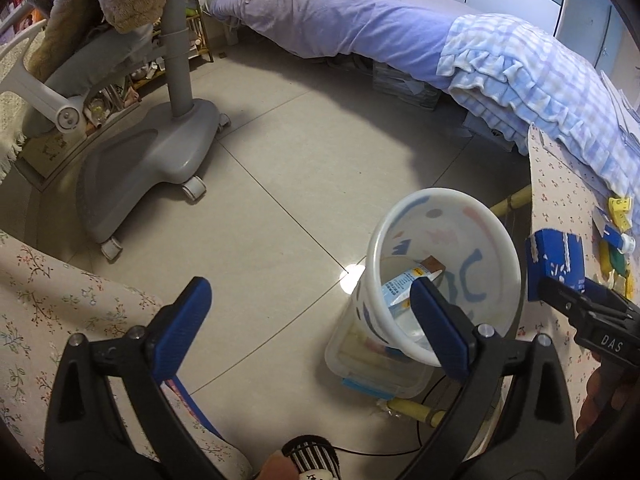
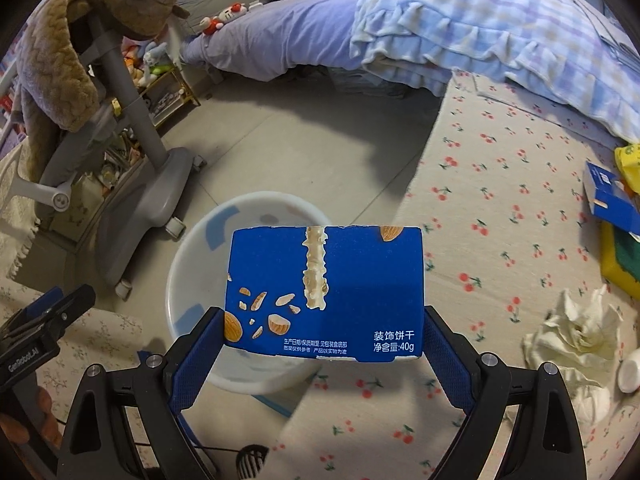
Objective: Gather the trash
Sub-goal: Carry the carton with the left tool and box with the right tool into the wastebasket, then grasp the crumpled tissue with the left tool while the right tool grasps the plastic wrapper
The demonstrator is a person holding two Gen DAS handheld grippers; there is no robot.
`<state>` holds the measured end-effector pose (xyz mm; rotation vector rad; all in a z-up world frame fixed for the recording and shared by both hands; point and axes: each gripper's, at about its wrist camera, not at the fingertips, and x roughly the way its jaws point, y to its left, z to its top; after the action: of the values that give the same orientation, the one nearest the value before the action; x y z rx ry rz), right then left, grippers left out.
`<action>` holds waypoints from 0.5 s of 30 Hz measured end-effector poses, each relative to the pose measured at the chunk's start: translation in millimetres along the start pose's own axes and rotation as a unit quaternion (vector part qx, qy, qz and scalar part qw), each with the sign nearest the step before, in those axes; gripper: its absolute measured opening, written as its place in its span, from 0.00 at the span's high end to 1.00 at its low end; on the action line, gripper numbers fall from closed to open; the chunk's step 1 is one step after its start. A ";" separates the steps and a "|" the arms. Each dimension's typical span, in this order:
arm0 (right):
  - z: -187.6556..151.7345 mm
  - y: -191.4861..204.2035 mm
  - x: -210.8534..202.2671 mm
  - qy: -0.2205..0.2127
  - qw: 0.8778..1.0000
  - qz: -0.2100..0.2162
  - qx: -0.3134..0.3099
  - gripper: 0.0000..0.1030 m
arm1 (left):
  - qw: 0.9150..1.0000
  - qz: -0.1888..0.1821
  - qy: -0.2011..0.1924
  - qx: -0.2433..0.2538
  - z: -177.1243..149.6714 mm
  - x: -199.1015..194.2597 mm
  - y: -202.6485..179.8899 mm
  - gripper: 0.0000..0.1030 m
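Right gripper pinches a blue biscuit box above the white bin; left gripper gapes empty. Crumpled tissue awaits on the surface's right edge.

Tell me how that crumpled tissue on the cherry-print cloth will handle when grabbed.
The crumpled tissue looks soft and floppy, so it should squash flat between claw fingers. Probably very light. Its loose folds may trail or snag rather than lift as one neat lump.
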<state>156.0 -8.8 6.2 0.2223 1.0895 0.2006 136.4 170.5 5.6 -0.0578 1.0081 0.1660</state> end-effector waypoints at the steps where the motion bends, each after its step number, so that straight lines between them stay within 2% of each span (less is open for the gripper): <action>1: 0.7 2.1 0.1 -0.006 1.000 0.001 -0.003 0.07 | 1.000 0.002 -0.001 -0.001 -0.2 -0.3 0.8 0.04; 3: 2.2 4.8 1.6 -0.008 1.000 -0.003 -0.004 0.02 | 1.000 -0.002 0.001 -0.002 0.7 0.4 1.2 0.04; 9: 3.7 4.1 -5.6 -0.013 1.000 -0.005 -0.002 0.02 | 1.000 -0.020 0.003 -0.006 0.3 -1.8 -1.4 0.04; 15: 0.6 -14.4 -30.3 -0.020 0.999 -0.025 0.007 0.02 | 0.999 -0.043 0.006 -0.006 -1.6 -5.6 -9.6 0.04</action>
<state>143.7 -30.9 28.4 0.2100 1.0561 0.1437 133.8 160.2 9.2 -0.1132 1.0141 0.0934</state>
